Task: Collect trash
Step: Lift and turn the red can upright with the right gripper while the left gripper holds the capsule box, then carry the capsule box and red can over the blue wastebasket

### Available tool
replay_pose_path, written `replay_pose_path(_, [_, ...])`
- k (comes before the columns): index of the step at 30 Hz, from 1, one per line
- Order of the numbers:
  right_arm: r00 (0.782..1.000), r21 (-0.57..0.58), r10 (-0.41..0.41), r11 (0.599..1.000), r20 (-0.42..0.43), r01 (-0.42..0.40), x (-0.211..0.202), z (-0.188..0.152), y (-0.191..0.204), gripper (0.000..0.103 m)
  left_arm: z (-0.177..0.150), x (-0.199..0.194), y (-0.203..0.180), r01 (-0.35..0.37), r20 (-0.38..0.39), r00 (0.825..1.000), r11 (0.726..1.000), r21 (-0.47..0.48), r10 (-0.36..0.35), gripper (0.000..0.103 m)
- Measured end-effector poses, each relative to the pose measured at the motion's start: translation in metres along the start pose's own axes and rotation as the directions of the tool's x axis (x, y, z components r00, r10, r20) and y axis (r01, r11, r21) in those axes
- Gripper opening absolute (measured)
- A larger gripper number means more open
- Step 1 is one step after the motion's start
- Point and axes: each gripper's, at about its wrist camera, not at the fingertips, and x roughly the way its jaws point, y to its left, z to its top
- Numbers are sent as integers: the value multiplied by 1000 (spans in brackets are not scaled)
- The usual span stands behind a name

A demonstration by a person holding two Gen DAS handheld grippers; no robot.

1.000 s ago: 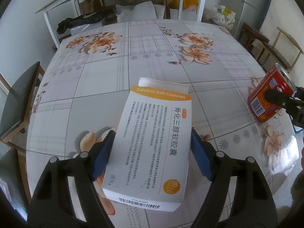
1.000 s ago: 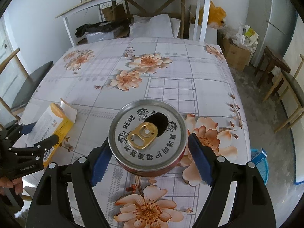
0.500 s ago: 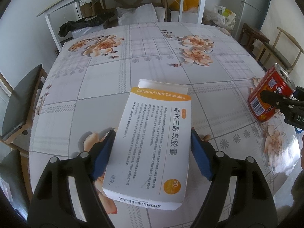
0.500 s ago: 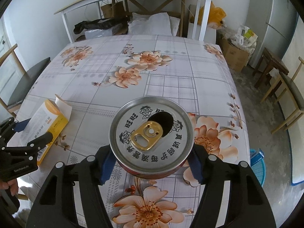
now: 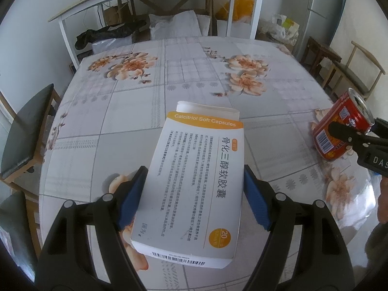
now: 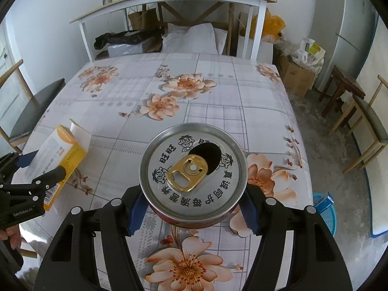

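The Calcitriol Soft Capsules box (image 5: 194, 184) fills the lower middle of the left wrist view, white with an orange band, its end flap open at the far end. The blue pads of the left gripper (image 5: 194, 201) press against its two long sides, so the box is pinched; it looks raised off the floral tablecloth (image 5: 135, 111), near end tipped toward the camera, though how clear of the cloth it is cannot be told. In the right wrist view the same box sits at the left edge, clamped in that gripper.

The opened red drink can (image 6: 193, 172) fills the centre of the right wrist view, seen from above: silver lid, gold pull tab, dark mouth. The right gripper (image 6: 192, 206) has a blue pad on each side of the can just under the rim, and both appear to touch it, so the can is gripped. At the right edge of the left wrist view the can leans, with one black finger across its red side.

Judging by this, both visible pieces of trash are in hand and the pick-up step is essentially done. No other litter shows on the cloth. What remains is carrying and dropping them; a blue basket (image 6: 326, 208) on the floor, at the lower right of the right wrist view and already holding a small box, is the likely destination.

Around the table stand wooden chairs (image 6: 363, 121) and a white shelf frame (image 6: 169, 7).
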Motion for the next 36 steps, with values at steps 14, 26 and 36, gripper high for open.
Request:
replay_pose_path(14, [962,279,-179,953,206,118,-113,-4,-122,64,62,-48,-82,249,110,959,960,126,-262,73])
replay_pose_path(26, [912,668,-408,689,35,282,-164,-127,-299,64,104,-45,-300,603,-130,787,707,369,-603,74])
replay_pose_path(36, [979,849,-187,503,-80,165,-65,-206,-398,64,82,50,-453,664,-389,743,671,329,-545,73])
